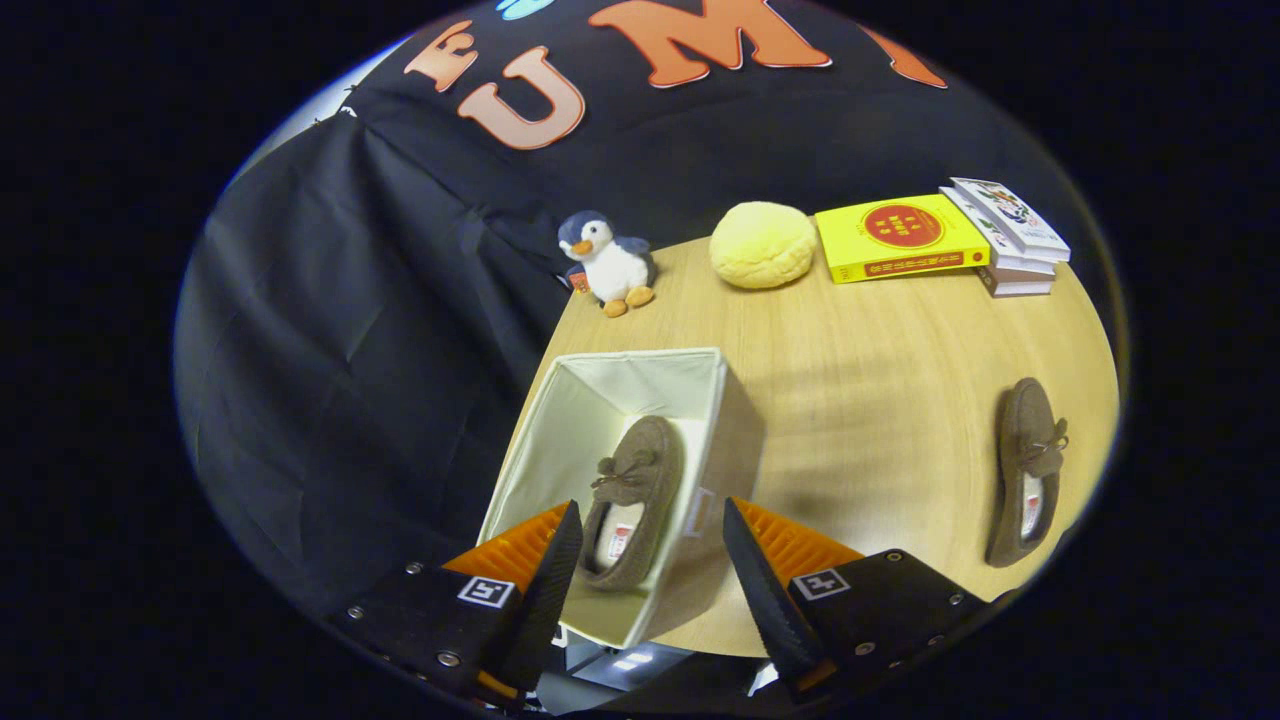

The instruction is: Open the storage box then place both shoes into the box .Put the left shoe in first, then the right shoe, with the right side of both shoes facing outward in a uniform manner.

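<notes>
We hover our spread, empty tongs (650,560) over the cream fabric storage box (735,440) holding one brown suede moccasin (632,500); reaching for the second moccasin (1028,470) risks grabbing it back-to-front.

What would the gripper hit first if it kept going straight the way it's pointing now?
Probably the brown shoe lying inside the open storage box, between and just ahead of the open gripper. Depth is unclear, so the box's near rim might come first.
</notes>
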Demonstrator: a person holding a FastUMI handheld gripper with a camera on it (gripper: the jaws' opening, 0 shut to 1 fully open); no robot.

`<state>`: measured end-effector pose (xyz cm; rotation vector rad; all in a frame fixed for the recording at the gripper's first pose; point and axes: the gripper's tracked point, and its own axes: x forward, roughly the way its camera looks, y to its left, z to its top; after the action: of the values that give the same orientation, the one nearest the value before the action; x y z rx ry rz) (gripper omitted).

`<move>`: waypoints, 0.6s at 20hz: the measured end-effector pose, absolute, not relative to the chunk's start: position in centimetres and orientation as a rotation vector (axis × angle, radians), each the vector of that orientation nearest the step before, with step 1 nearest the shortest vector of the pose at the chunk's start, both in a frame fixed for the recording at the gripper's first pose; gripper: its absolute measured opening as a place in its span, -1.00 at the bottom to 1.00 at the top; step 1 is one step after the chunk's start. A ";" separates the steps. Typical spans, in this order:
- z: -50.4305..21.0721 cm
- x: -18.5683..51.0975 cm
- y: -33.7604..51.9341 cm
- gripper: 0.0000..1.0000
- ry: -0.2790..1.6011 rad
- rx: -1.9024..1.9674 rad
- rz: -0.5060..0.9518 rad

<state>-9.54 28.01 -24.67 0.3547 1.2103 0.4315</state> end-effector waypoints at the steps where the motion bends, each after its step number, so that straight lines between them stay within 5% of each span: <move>1: -24.6 -9.5 26.2 0.76 1.200 0.352 0.424; 12: -30.1 -10.0 5.3 0.94 1.144 0.196 0.211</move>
<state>-10.01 5.27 -30.08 0.1961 1.1438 0.2108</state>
